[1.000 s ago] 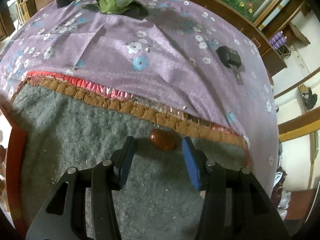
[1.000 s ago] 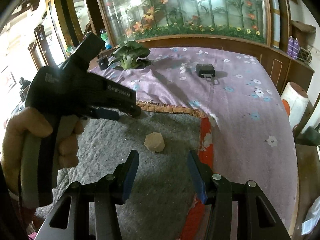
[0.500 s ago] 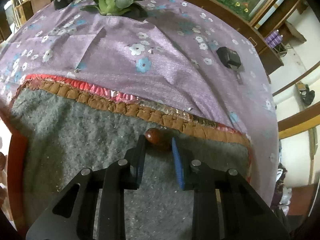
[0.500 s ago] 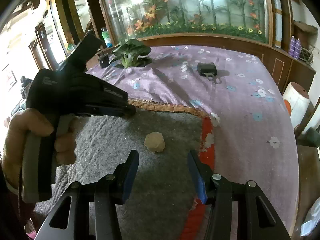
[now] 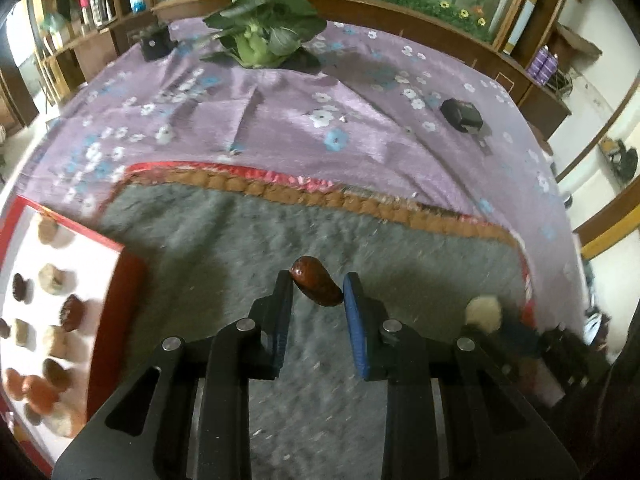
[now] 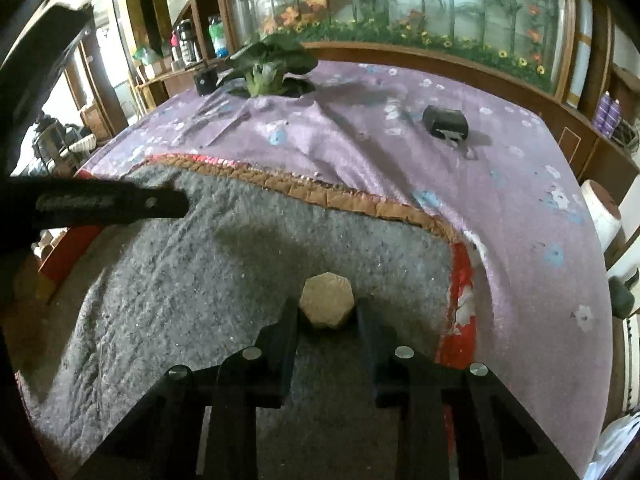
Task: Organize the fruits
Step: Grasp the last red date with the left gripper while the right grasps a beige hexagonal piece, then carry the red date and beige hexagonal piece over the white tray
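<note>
Jaws pinching: left gripper (image 5: 316, 294) grips red date (image 5: 316, 286); right gripper (image 6: 327, 314) closing around tan hexagonal piece (image 6: 326, 299).
Pick-up step; next likely carry to red tray (image 5: 116, 280), left of the date.

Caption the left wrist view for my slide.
Left gripper shut on a red date above the grey felt mat.

Wooden-framed glass panel (image 6: 400, 4) with painted flowers behind purple-clothed table (image 6: 520, 216)

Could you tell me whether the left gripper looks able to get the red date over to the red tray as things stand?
Probably yes: the left gripper pinches the red date, and only bare grey felt separates it from the red tray.
</note>
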